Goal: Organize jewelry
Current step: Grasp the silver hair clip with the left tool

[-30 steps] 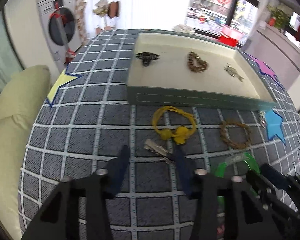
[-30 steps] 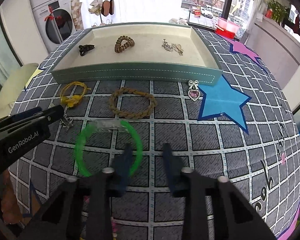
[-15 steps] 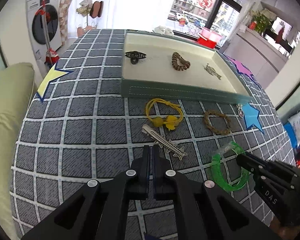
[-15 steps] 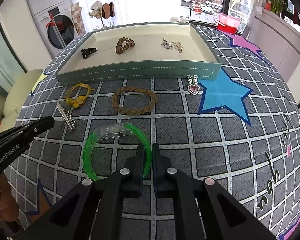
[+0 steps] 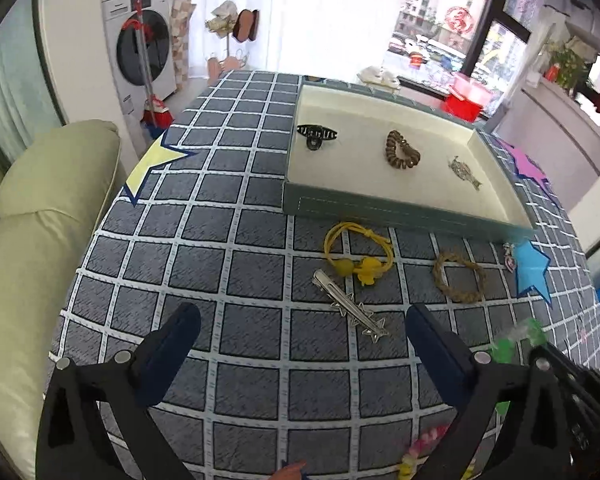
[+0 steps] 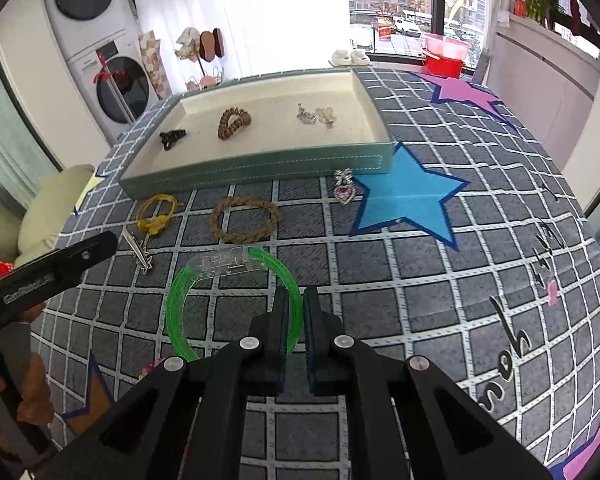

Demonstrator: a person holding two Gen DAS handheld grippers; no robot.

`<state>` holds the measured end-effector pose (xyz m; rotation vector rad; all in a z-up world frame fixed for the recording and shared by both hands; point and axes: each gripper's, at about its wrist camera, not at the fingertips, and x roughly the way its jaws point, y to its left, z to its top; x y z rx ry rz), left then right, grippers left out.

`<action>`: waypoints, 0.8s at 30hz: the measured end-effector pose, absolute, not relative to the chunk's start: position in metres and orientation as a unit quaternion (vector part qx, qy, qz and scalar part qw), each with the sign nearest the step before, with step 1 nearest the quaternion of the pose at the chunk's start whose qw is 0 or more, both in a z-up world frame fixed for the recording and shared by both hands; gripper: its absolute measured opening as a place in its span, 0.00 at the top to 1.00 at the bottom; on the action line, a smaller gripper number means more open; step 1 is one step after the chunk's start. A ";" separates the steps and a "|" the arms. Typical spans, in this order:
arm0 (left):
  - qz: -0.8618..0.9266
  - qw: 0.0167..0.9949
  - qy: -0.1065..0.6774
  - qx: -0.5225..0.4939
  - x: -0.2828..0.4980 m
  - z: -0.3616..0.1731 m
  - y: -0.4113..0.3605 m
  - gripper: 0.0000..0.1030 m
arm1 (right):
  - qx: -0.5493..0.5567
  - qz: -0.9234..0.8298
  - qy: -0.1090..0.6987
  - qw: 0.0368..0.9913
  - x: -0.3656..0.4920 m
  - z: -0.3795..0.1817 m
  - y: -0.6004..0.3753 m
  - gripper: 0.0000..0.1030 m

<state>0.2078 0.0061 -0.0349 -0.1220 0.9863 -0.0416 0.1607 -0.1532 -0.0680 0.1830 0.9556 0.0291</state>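
Note:
My right gripper (image 6: 296, 304) is shut on the rim of a green bangle (image 6: 188, 280) and holds it above the checked cloth; the bangle also shows in the left wrist view (image 5: 516, 338). My left gripper (image 5: 300, 332) is open wide and empty, short of a silver star hair clip (image 5: 350, 308). A yellow hair tie (image 5: 358, 250), a braided rope bracelet (image 5: 458, 276) and a pink heart pendant (image 6: 344, 190) lie in front of the green tray (image 5: 380, 210). In the tray are a black claw clip (image 5: 316, 134), a brown coil tie (image 5: 400, 156) and a silver brooch (image 5: 464, 170).
A cushion (image 5: 32, 248) borders the table's left edge. A blue felt star (image 6: 408, 200) lies right of the tray. A beaded flower piece (image 5: 420, 450) lies near the front edge. A washing machine (image 5: 140, 40) stands behind.
My left gripper shut half a second ago and has now opened wide, pulled back from the silver clip. My right gripper closed on the green bangle and has lifted it.

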 end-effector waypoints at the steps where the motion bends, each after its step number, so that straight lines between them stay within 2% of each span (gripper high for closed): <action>1: -0.011 0.878 0.475 -0.058 0.210 -0.036 0.004 0.00 | 0.090 0.014 0.457 0.885 0.159 -0.067 -0.155 0.92; 6: 0.012 0.859 0.508 -0.063 0.229 -0.058 -0.009 0.00 | 0.104 0.012 0.448 0.888 0.149 -0.062 -0.166 0.92; 7: 0.013 0.854 0.517 -0.066 0.232 -0.062 -0.011 0.04 | 0.107 0.012 0.447 0.888 0.147 -0.062 -0.168 0.92; 10: 0.020 0.852 0.521 -0.049 0.237 -0.068 -0.020 0.04 | 0.114 0.010 0.445 0.888 0.144 -0.062 -0.174 0.92; 12: 0.027 0.853 0.520 -0.035 0.238 -0.070 -0.024 0.09 | 0.118 0.009 0.443 0.888 0.141 -0.063 -0.177 0.92; 13: 0.023 0.856 0.515 -0.033 0.238 -0.070 -0.024 0.15 | 0.121 0.009 0.443 0.889 0.141 -0.062 -0.179 0.92; 15: 0.013 0.861 0.508 -0.026 0.236 -0.068 -0.024 0.35 | 0.123 0.008 0.441 0.889 0.139 -0.062 -0.181 0.92; 16: 0.003 0.864 0.503 -0.021 0.235 -0.066 -0.024 0.59 | 0.124 0.008 0.441 0.889 0.139 -0.062 -0.181 0.92; 17: -0.006 0.866 0.501 -0.016 0.234 -0.065 -0.025 0.64 | 0.125 0.008 0.440 0.889 0.139 -0.062 -0.181 0.92; 24: -0.095 0.875 0.475 -0.019 0.215 -0.060 -0.013 0.64 | 0.129 0.010 0.443 0.887 0.139 -0.063 -0.182 0.92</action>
